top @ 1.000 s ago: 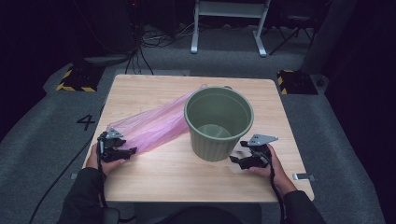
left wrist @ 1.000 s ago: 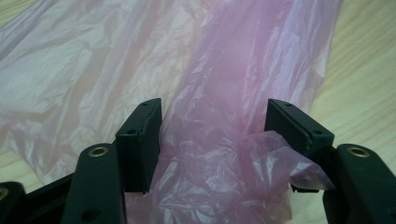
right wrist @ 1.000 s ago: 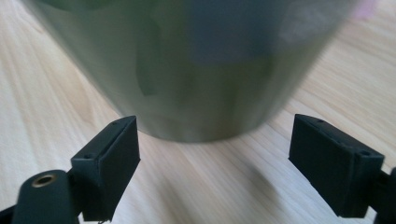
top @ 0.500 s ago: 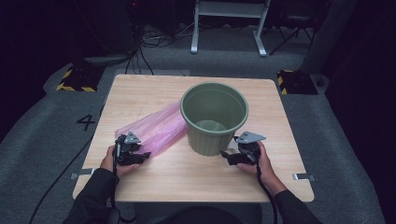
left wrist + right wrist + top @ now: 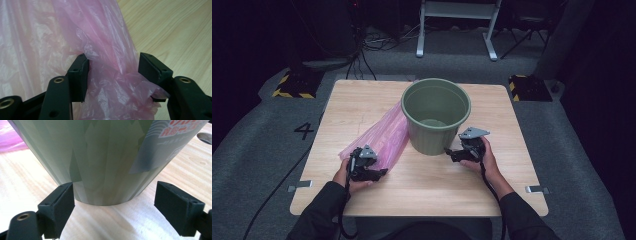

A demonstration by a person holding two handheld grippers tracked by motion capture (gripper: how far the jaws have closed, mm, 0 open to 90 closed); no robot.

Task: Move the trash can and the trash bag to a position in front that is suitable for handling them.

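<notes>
Pink bag (image 5: 379, 137) lengthwise toward bin (image 5: 436, 116)

Both forearms come in from the bottom of the high view, sleeves dark, each hand wrapped around a gripper held low over the counter. The left gripper (image 5: 371, 167) points forward and inward; its jaws stand partly apart and have just been opening, with thin pink film between them. The right gripper (image 5: 458, 151) points inward, its jaws spread wide and clamping nothing.
</notes>
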